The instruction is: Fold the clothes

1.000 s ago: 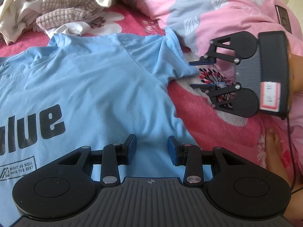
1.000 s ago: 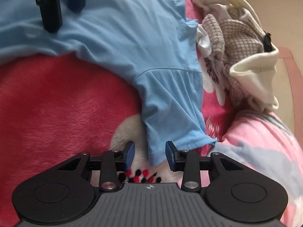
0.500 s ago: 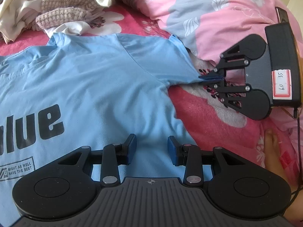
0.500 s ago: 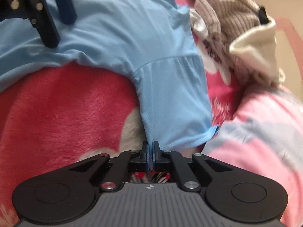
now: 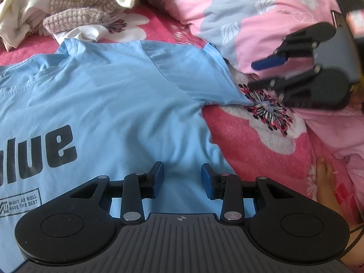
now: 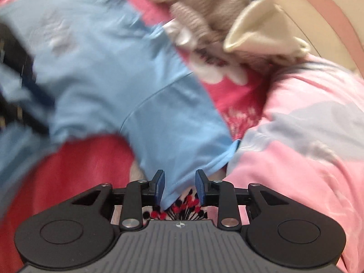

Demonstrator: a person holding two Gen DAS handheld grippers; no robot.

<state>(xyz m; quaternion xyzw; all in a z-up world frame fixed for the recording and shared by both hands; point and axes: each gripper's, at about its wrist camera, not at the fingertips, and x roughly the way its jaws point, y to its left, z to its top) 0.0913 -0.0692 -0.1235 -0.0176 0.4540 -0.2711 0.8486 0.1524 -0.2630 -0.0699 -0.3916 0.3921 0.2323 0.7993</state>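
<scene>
A: Two grippers are in play. The left gripper (image 5: 182,178) hangs partly open over the lower body of the blue T-shirt (image 5: 109,104), pads apart, gripping nothing. The right gripper (image 6: 180,186) has its jaws opening; the sleeve (image 6: 182,141) hem shows between the pads in the right wrist view, but neither pad presses on it.

B: And seen from the left wrist view?

A: There the right gripper (image 5: 261,75) sits at about two o'clock, just beyond the sleeve (image 5: 195,77) tip, which lies flat on the red flowered blanket (image 5: 261,145).

B: So how should the sleeve fold go?

A: My judgement: close on the hem itself, both layers, lift only a little, and carry it inward across the chest so the crease falls along the shoulder seam. The left gripper could pin the body so it doesn't drag.

B: Which way does the shirt lie?

A: Spread face up on the blanket. In the left wrist view its long axis runs roughly from eleven o'clock, where the collar is, toward five; the sleeve points to three. A pile of other clothes (image 5: 75,6) lies at eleven, the pink quilt (image 5: 250,16) at one.
</scene>
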